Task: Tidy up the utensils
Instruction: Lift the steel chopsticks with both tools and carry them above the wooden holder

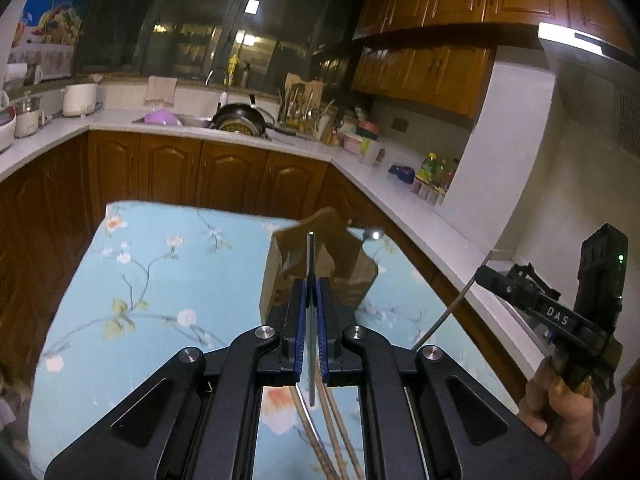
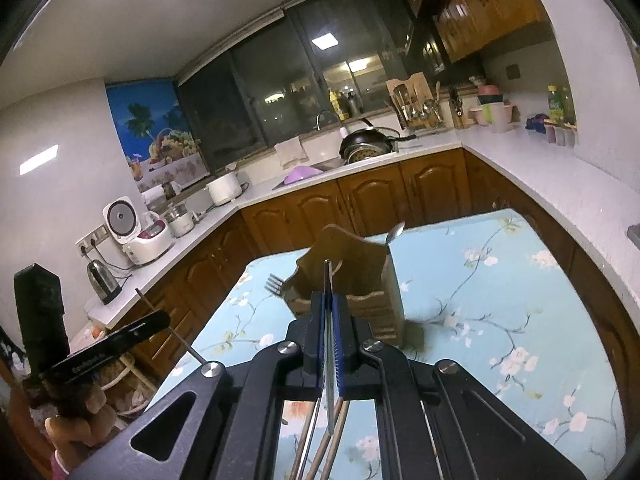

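A wooden utensil holder (image 1: pixel 320 268) (image 2: pixel 352 280) stands on the blue floral table, with a spoon (image 1: pixel 373 234) (image 2: pixel 396 233) and a fork (image 2: pixel 275 283) sticking out of it. My left gripper (image 1: pixel 311 284) is shut on a thin metal utensil handle (image 1: pixel 310 256), held edge-on above the table just before the holder. My right gripper (image 2: pixel 329 300) is shut on another thin metal utensil (image 2: pixel 327 276), also pointing at the holder. Each gripper shows in the other's view, the right one (image 1: pixel 532 292) and the left one (image 2: pixel 120 336).
Several chopsticks (image 1: pixel 332 432) (image 2: pixel 320 448) lie on the table below the grippers. The table (image 1: pixel 160 280) (image 2: pixel 500 300) is ringed by white counters with wooden cabinets. A sink with a black pan (image 1: pixel 240 120) and appliances (image 2: pixel 140 236) stand on the counters.
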A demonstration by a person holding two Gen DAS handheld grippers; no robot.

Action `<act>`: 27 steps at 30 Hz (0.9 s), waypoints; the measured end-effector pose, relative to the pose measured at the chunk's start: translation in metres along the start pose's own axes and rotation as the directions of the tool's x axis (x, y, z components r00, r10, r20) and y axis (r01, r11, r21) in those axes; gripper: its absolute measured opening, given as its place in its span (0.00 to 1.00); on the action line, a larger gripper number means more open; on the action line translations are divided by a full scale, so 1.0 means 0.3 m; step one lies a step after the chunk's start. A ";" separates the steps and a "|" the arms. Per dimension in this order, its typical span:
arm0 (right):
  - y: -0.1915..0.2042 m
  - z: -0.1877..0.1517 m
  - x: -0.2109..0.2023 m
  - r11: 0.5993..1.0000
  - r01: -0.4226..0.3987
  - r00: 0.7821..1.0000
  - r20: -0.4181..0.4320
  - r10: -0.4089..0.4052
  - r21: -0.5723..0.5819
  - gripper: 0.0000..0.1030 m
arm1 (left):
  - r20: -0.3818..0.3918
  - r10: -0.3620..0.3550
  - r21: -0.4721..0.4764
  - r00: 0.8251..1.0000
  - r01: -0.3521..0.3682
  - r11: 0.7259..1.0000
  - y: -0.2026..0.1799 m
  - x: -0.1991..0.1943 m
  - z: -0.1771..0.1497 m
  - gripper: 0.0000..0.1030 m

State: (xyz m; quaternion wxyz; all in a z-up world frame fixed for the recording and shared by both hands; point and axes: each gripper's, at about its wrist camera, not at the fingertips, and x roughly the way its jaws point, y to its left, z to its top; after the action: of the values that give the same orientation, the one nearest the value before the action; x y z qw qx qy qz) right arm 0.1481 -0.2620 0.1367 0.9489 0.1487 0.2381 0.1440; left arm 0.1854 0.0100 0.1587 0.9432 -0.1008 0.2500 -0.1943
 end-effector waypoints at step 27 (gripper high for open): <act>-0.125 0.287 0.303 0.995 0.099 0.991 0.095 -0.099 -0.004 0.04 | 0.127 0.099 -0.033 0.987 -0.095 0.995 0.044 0.427 0.281 0.04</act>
State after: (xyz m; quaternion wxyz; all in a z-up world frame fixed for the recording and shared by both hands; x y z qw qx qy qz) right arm 0.2753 -0.2834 0.1589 0.9658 0.1390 0.1994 0.0907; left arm 0.3349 -0.0235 0.1715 0.9643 -0.1133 0.1958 -0.1379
